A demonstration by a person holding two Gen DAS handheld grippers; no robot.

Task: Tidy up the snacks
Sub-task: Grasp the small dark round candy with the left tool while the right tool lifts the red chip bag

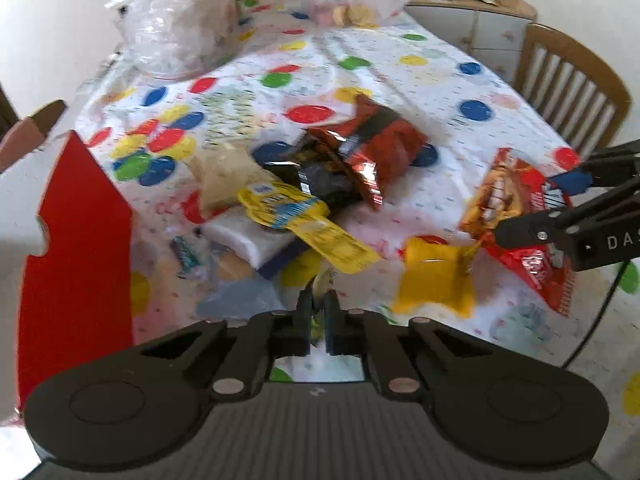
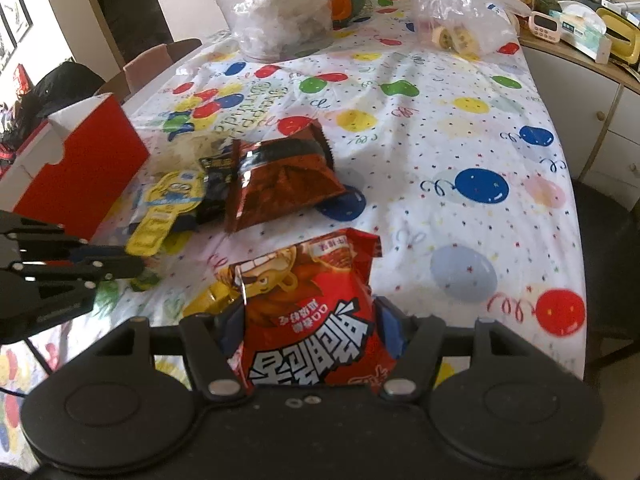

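One red box (image 2: pixel 80 172) stands at nine o'clock. Two clear plastic bags (image 2: pixel 280 12) lie at twelve o'clock. Two red snack packets (image 2: pixel 316 320) and one yellow Minion packet (image 2: pixel 172 200) lie around the centre.

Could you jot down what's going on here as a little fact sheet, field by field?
Setting: table with balloon-print cloth
Left gripper: shut on a thin yellow wrapper
Right gripper: shut on red snack bag
Snack pile: dark red bag, yellow cartoon packet
Container: red box, beside the pile
Far end: clear plastic bags
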